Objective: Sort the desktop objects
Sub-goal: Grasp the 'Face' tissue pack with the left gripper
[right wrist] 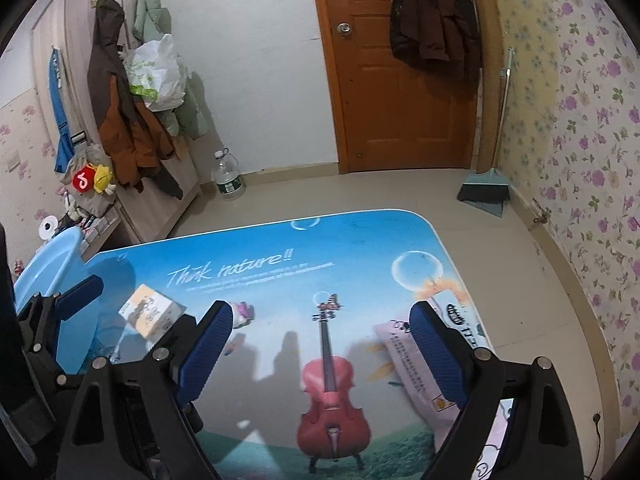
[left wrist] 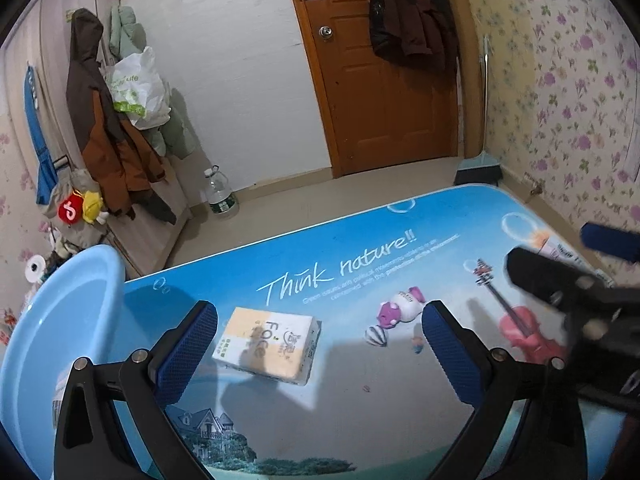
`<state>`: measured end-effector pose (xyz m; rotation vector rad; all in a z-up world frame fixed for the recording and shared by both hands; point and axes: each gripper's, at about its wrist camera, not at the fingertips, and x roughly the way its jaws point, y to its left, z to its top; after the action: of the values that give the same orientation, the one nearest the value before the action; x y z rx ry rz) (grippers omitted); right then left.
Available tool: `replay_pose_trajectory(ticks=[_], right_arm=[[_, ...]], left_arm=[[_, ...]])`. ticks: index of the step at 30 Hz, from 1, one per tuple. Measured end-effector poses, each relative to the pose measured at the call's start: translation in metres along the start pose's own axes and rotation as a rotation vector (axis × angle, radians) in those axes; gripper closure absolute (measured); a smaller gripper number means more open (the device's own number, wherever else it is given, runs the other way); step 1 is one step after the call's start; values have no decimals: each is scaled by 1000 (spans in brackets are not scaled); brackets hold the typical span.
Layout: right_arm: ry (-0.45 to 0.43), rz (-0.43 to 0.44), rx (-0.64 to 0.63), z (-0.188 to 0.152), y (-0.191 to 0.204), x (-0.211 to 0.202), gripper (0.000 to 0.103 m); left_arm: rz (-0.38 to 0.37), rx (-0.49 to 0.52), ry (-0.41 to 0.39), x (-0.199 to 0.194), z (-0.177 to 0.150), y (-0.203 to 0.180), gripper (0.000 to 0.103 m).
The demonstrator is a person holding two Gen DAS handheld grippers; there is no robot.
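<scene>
A yellow and white tissue pack [left wrist: 267,345] lies on the printed blue table [left wrist: 360,248], between and just beyond my left gripper's [left wrist: 316,350] open fingers. A light blue basin [left wrist: 52,336] stands at the table's left edge. My right gripper [right wrist: 320,352] is open and empty above the table's violin print; it also shows in the left wrist view [left wrist: 560,276] at the right. A pink and white wipes pack [right wrist: 416,364] lies under its right finger. The tissue pack [right wrist: 152,312], the basin [right wrist: 52,272] and the left gripper [right wrist: 80,292] show at the left of the right wrist view.
The table's far edge [right wrist: 304,216] drops to a tiled floor. A wardrobe hung with coats [right wrist: 120,120], a water bottle [right wrist: 228,178], a wooden door [right wrist: 400,80] and a broom with dustpan [right wrist: 486,188] stand beyond.
</scene>
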<state>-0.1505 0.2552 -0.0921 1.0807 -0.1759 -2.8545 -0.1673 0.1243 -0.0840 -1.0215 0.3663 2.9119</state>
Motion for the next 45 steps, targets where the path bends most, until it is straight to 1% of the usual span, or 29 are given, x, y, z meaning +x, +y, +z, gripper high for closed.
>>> replay_pose_trajectory(ticks=[4,9,13,19,20,23,25,27,29,31,34,36,38,40,41,45], right_arm=[[8,-5,7,-1,-4,4,12],[17,8,1,-1,-2,8,12],[23,8,0,-1,0,11,12],[22,8,1,-2,-2,12,12],[23,7,2,-2,-2,12,12],[26,10,8,-2,-4,12,12],[25,10,10,-2,-5,12,12],[26,10,9,-2,-6,13,12],[26,11,10,-2,-6,13,12],[28,15,11,-2,-7,13,12],[32,18,7,-4,-6,14,12],[34,19,8,-4,-6,14,12],[36,20,10,-5,-7,15,12],[37,21,9,-4,-7,15,12],[38,21,8,-4,-7,16,12],[41,21,6,-4,-5,18,12]], left_arm=[[-5,-30,40,9,0,5,0],[8,-32,80,17,-1,4,0],[52,-36,116,24,-1,3,0],[91,-61,149,31,1,3,0],[92,-67,159,33,1,3,0],[86,-141,231,45,-1,13,0],[80,-182,264,51,-3,20,0],[86,-221,268,52,-3,29,0],[83,-230,272,55,-3,32,0],[66,-241,295,60,-5,35,0],[41,-259,299,61,-6,38,2],[22,-269,300,62,-6,40,4],[1,-278,297,62,-7,41,10],[-19,-285,289,62,-7,43,23],[-27,-287,284,62,-7,43,25],[-31,-290,280,63,-6,45,28]])
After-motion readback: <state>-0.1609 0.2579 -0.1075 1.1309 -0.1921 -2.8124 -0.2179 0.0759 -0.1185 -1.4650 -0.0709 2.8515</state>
